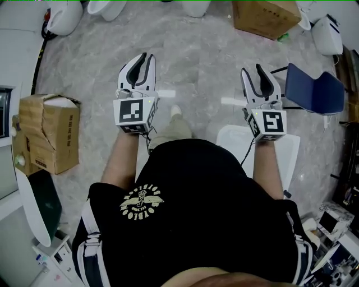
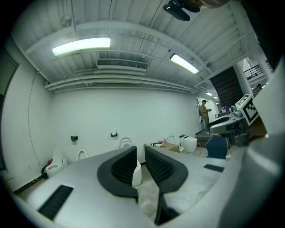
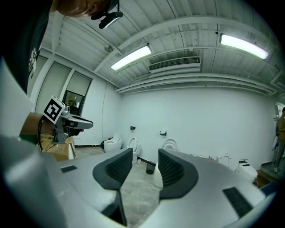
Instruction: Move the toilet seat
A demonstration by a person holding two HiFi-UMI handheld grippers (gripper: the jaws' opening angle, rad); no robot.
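A white toilet with its seat (image 1: 230,143) stands low on the right, close to my body and partly hidden under my right forearm. Both grippers are held out level over the marble floor, well beyond the seat and touching nothing. My left gripper (image 1: 143,56) is shut, with only a thin slit between its black pads (image 2: 126,168) and nothing in it. My right gripper (image 1: 252,68) is open and empty; floor shows through the gap between its pads (image 3: 174,171). The right gripper's marker cube shows in the left gripper view.
Several white toilets (image 3: 132,145) line the far wall, with a small black bin (image 3: 150,167) near them. A blue chair (image 1: 314,89) stands right of my right gripper. Cardboard boxes sit at the left (image 1: 50,132) and far ahead (image 1: 263,17). A person (image 2: 203,114) stands far off.
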